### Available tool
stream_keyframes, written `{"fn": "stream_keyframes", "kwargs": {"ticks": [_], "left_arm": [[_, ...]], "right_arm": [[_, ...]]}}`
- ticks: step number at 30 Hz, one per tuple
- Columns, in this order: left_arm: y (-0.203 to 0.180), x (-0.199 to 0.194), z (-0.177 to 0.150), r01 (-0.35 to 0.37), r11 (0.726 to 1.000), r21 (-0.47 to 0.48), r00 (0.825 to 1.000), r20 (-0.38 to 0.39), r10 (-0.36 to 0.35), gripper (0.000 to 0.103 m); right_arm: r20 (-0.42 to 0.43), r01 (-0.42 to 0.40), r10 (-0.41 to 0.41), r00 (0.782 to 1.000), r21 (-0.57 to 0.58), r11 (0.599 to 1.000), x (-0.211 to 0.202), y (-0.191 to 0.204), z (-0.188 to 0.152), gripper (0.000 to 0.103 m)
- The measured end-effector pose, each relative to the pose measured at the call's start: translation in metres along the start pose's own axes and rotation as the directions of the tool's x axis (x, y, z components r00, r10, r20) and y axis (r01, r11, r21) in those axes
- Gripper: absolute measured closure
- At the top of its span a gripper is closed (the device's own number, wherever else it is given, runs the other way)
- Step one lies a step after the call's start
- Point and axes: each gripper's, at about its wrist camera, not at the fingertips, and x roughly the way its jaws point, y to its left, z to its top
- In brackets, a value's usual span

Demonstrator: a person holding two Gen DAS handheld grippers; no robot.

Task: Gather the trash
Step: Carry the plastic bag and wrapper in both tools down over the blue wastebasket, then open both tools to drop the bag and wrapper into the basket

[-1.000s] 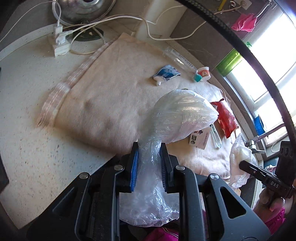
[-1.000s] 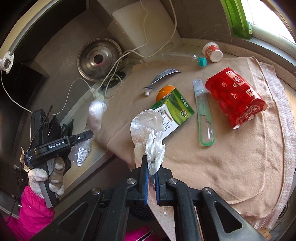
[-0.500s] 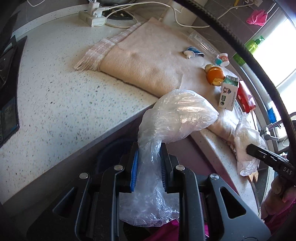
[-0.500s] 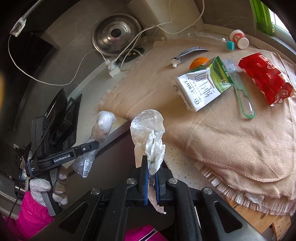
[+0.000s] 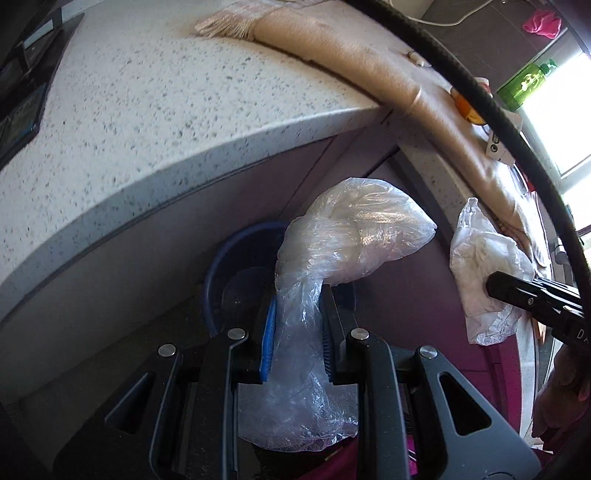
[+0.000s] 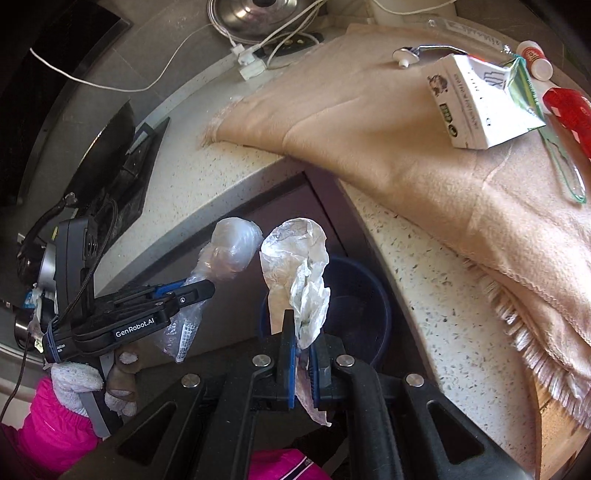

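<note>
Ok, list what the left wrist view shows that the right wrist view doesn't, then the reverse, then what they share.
Left wrist only: a green plastic bottle by the bright window.

Right wrist only: a white-and-green drink carton, a red snack packet, a steel pot lid and white cables.

Both: the left gripper shut on a clear plastic bag, the right gripper shut on a crumpled white wrapper, the dark blue bin, the beige cloth.

Two claws show: the left claw (image 5: 297, 328) and the right claw (image 6: 303, 354), each clamped on one of two plastic bags, a clear bag (image 5: 354, 236) and a crumpled bag (image 6: 299, 269). One blue bin (image 6: 365, 295) stands below the surface (image 6: 436, 280). Beyond the bin, one cloth (image 6: 369, 110) carries one carton (image 6: 476, 107), one red packet (image 6: 572, 114), one small bottle (image 6: 533, 59) and one tube (image 6: 421, 50).
</note>
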Motion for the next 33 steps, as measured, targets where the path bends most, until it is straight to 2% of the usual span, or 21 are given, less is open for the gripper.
{"fn": "stream_keyframes", "kwargs": {"ticks": [9, 17, 23, 28, 31, 33], "left_arm": [[0.008, 0.049, -0.014, -0.046, 0.999, -0.028, 0.996, -0.081, 0.044, 0.083], [0.002, 0.086, -0.009, -0.074, 0.997, -0.032, 0.989, -0.133, 0.069, 0.083], [-0.015, 0.111, 0.007, -0.086, 0.995, -0.041, 0.985, -0.156, 0.079, 0.083], [-0.023, 0.117, 0.019, -0.110, 0.993, -0.033, 0.980, -0.169, 0.103, 0.077], [-0.025, 0.115, 0.017, -0.115, 0.993, -0.025, 0.980, -0.166, 0.110, 0.072], [-0.028, 0.114, 0.019, -0.118, 0.993, -0.022, 0.980, -0.164, 0.113, 0.071]], "right_arm": [[-0.083, 0.017, -0.019, 0.996, -0.020, 1.000, 0.055, -0.003, 0.002, 0.099], [-0.129, 0.033, -0.039, 0.991, -0.044, 0.998, 0.092, -0.003, 0.002, 0.098], [-0.145, 0.056, -0.063, 0.988, -0.052, 0.997, 0.106, -0.008, 0.002, 0.096], [-0.150, 0.064, -0.072, 0.986, -0.057, 0.996, 0.111, -0.006, 0.004, 0.093], [-0.140, 0.060, -0.066, 0.988, -0.049, 0.997, 0.106, -0.006, 0.005, 0.084], [-0.134, 0.061, -0.067, 0.989, -0.052, 0.997, 0.103, -0.003, 0.005, 0.082]]}}
